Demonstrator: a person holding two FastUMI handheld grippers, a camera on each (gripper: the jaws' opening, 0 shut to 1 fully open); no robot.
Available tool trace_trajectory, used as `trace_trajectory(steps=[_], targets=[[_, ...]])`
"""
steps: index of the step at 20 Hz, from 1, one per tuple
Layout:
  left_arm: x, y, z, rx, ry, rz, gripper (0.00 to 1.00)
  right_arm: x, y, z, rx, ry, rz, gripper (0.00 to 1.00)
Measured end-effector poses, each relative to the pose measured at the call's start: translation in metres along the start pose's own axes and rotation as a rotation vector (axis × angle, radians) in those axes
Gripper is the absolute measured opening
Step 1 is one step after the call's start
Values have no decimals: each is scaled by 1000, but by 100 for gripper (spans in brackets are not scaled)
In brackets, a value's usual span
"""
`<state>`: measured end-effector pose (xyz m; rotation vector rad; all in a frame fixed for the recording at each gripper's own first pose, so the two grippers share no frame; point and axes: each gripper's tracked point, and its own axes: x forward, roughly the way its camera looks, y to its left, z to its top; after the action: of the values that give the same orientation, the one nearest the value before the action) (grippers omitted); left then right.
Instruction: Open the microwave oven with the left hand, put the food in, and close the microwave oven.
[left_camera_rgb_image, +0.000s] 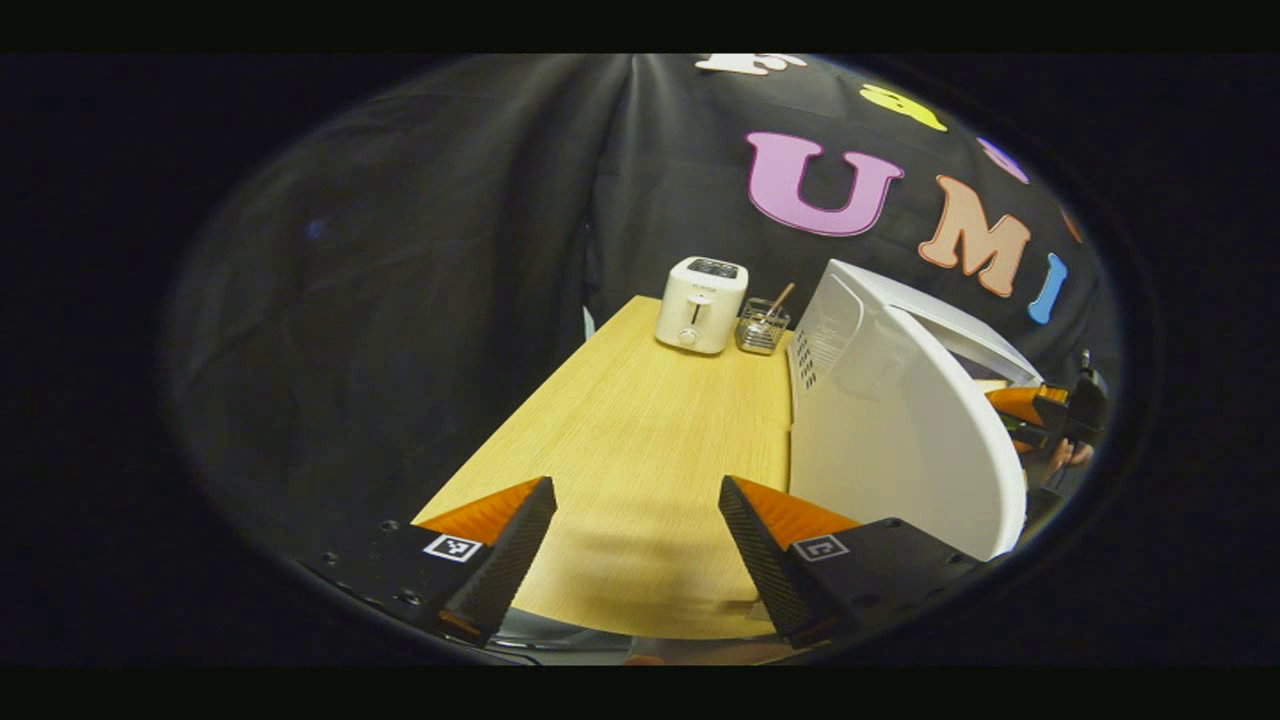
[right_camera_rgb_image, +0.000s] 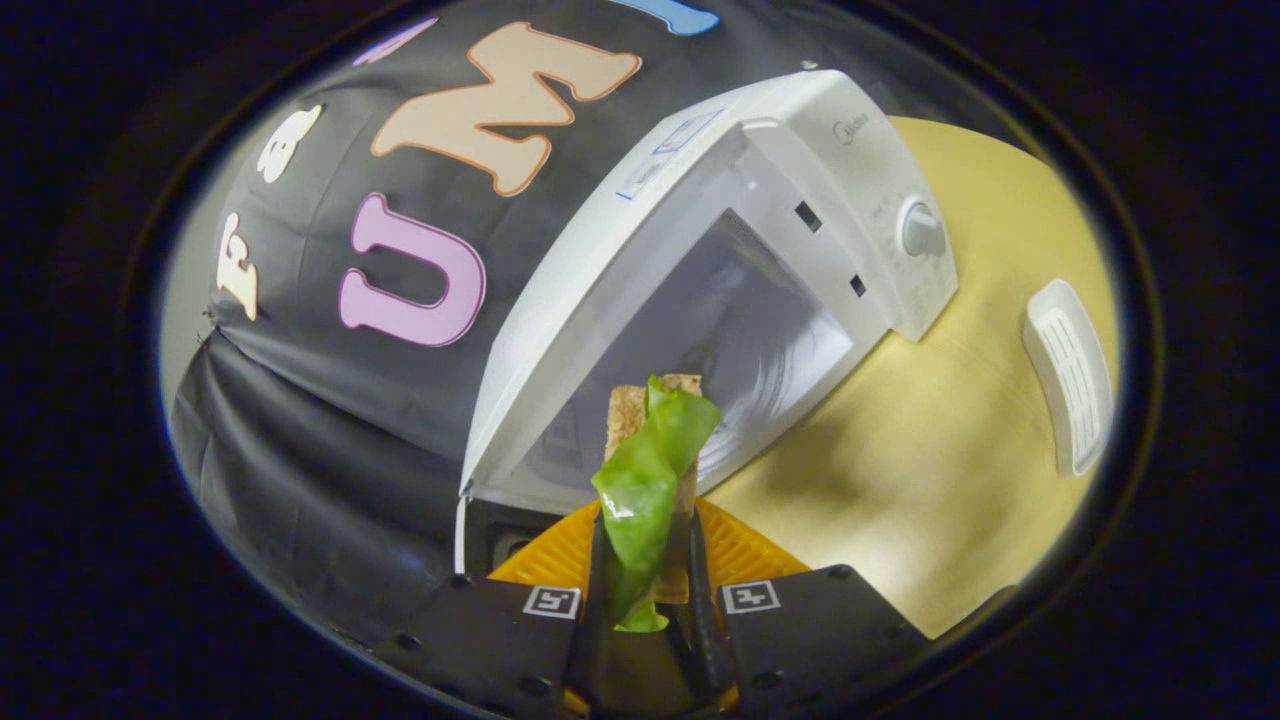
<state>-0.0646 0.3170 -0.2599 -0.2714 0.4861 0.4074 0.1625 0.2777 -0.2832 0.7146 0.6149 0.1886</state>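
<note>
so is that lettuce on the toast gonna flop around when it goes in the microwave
Probably. The lettuce leaf curls and droops over the toast, so it looks limp and may slide off. The toast stands straight between the right tongs, so it seems stiff and light.

A light wood table stands against a black cloth wall that hangs in folds. At its far end sit a white toaster and a small wire basket — just beside each other.

I see a white microwave ahead of my right claw, green lettuce over tan bread between its fingers, and a pale woodgrain table.
</note>
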Motion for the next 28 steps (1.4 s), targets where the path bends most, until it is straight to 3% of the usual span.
trace_trajectory(steps=[6, 10, 11, 12, 13, 14, 15, 16, 17, 18, 19, 20, 21, 22, 23, 25, 28], targets=[[-3, 8, -18, -4, 67, 26, 97, 58, -2, 8, -3, -87, -11, 37], [-1, 2, -23, -34, 88, 13, 97, 88, -5, 15, -40, -108, -58, 37], [-1, 0, -23, -34, 88, 12, 96, 93, -6, 19, -54, -114, -71, 33], [0, -1, -22, -31, 85, 12, 97, 98, -4, 22, -68, -126, -80, 37], [0, -3, -20, -27, 81, 11, 97, 102, -4, 26, -93, -144, -94, 29], [-1, -5, -20, -22, 80, 9, 97, 106, -3, 30, -126, -163, -110, 37], [-2, -7, -19, -20, 78, 4, 97, 109, -2, 33, -164, -182, -125, 29], [-4, -10, -20, -17, 79, -2, 94, 112, -3, 38, -200, -202, -151, 37], [-5, -10, -20, -14, 79, -4, 94, 115, -6, 42, -238, -223, -175, 35], [-6, -10, -21, -13, 79, -4, 96, 119, -8, 44, -261, -232, -189, 45], [-7, -9, -21, -12, 80, -2, 98, 121, -11, 47, -271, -237, -202, 38], [-8, -9, -21, -11, 80, -3, 100, 121, -14, 50, -286, -245, -221, 39], [-8, -10, -21, -8, 82, -5, 100, 120, -17, 52, -299, -250, -242, 50], [-8, -11, -22, -3, 82, -12, 100, 121, -18, 54, -315, -259, -251, 46], [-9, -14, -21, 4, 85, -19, 99, 121, -16, 55, -330, -263, -256, 54], [-8, -20, -21, 16, 86, -40, 96, 120, -19, 59, -370, -282, -291, 53], [-8, -26, -20, 39, 82, -65, 96, 123, -38, 52, -407, -213, -343, 66]])
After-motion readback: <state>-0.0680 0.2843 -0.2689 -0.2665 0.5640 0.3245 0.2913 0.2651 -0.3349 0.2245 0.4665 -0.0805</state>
